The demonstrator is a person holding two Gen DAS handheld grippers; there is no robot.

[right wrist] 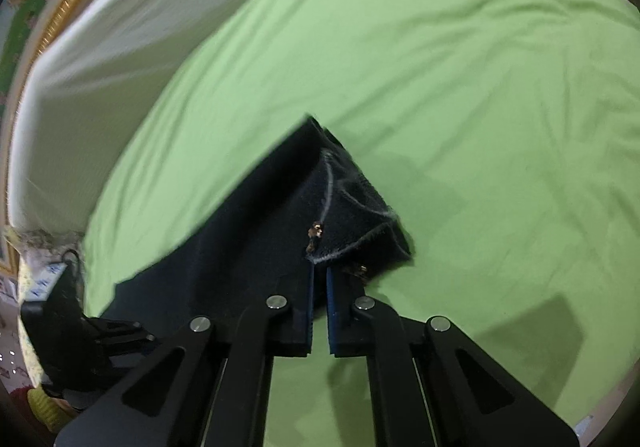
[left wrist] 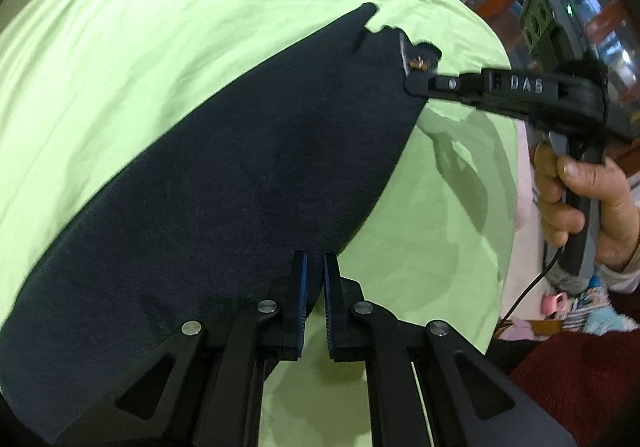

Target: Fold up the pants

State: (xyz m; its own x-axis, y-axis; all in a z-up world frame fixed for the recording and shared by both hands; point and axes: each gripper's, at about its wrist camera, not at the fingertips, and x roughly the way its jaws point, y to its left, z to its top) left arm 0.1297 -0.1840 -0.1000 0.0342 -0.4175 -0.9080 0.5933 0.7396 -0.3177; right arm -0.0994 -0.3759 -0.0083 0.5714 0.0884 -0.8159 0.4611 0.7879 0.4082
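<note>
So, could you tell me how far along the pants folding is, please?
Early. Done: the dark pants are spread on the green sheet. In hand: the left gripper and right gripper each pinch an edge, lifting it. Left: no crease shows yet, so the folding remains.

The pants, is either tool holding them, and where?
Both. The left tool pinches the dark pants along one edge; the right tool grips the waistband corner by the metal button.
</note>
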